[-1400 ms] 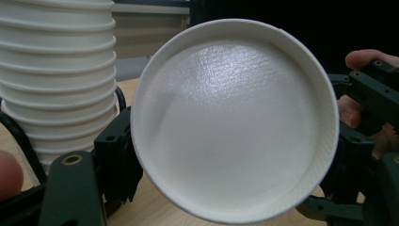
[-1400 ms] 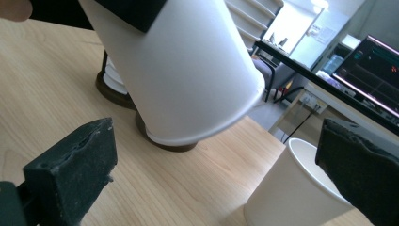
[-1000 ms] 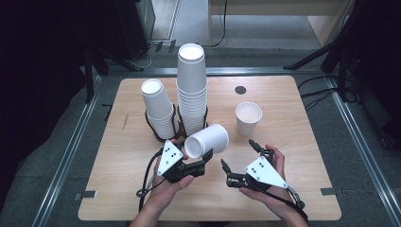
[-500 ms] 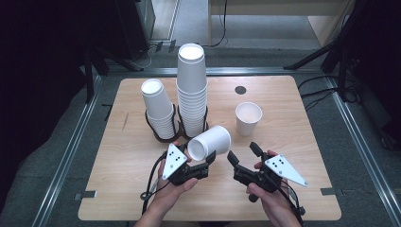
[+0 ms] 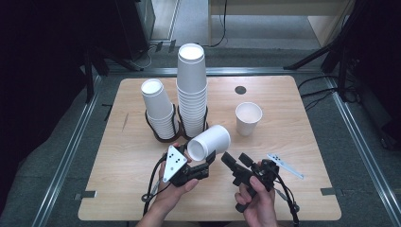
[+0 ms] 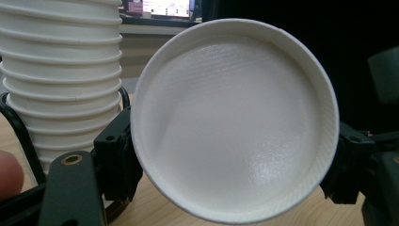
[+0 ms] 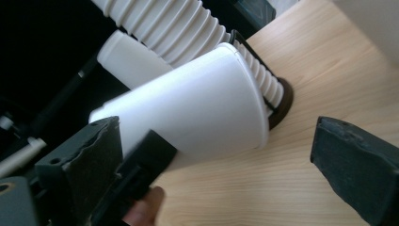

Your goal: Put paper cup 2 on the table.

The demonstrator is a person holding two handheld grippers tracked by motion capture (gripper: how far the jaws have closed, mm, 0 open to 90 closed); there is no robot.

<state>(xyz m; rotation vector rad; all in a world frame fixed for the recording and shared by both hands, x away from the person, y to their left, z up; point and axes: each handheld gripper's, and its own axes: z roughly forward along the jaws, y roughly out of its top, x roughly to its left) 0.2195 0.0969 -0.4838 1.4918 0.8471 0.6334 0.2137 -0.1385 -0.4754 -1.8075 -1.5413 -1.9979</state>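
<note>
- Your left gripper (image 5: pixel 208 160) is clamped across the base of a white paper cup (image 5: pixel 209 141), held on its side above the table (image 5: pixel 302 189); its bottom faces back at you between the pads.
- Your right gripper (image 5: pixel 231 163) has just been opening; its jaws stand wide with nothing between them, just beside the cup.
- Two cup stacks (image 5: pixel 192 94) stand beyond the left fingers.

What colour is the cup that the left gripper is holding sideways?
The cup is plain white, inside too. The left gripper view shows it best.
</note>
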